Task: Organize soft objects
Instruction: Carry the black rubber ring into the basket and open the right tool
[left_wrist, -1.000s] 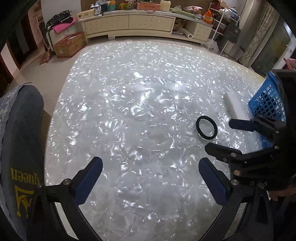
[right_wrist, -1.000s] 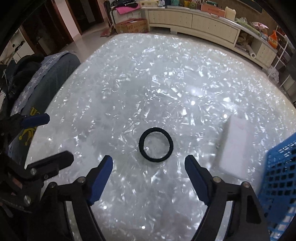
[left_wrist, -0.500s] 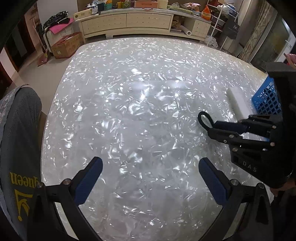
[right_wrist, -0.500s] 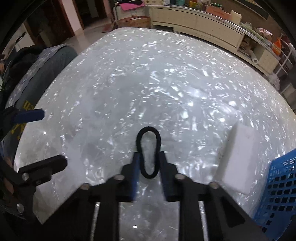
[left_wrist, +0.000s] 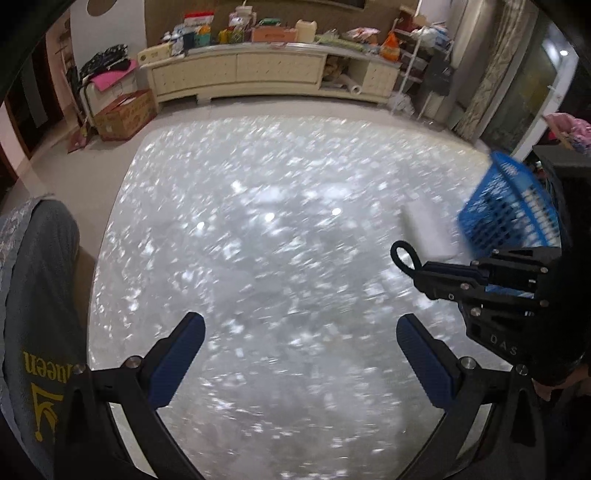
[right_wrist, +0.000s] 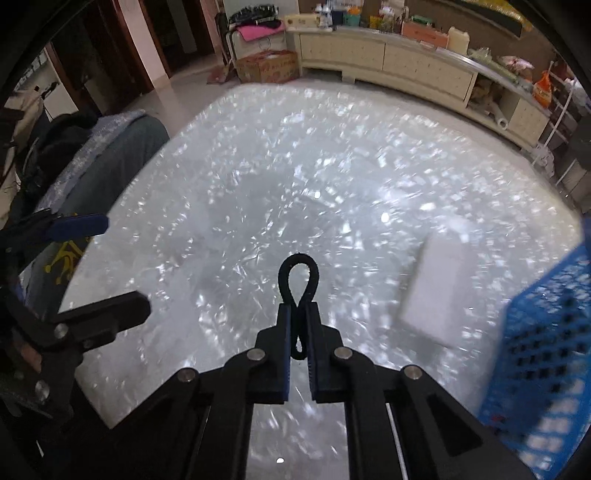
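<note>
My right gripper (right_wrist: 298, 308) is shut on a black hair band (right_wrist: 281, 275), squeezed into a loop that sticks out past the fingertips, lifted above the shiny white table (right_wrist: 258, 184). In the left wrist view the same gripper (left_wrist: 421, 271) and band (left_wrist: 397, 258) show at the right. A white foam block (right_wrist: 436, 284) lies on the table to the right, next to a blue plastic basket (right_wrist: 546, 350); both also show in the left wrist view, the block (left_wrist: 428, 229) and the basket (left_wrist: 506, 206). My left gripper (left_wrist: 301, 354) is open and empty over the table's near side.
A chair with grey cloth and yellow lettering (left_wrist: 33, 295) stands at the table's left edge. A long cream cabinet (left_wrist: 258, 74) with clutter and a cardboard box (left_wrist: 123, 114) stand on the floor beyond the table.
My right gripper closed on the hair band, squeezing it from a ring into a narrow loop, and lifted it off the table. Both views have tilted up. The left gripper stays open.
</note>
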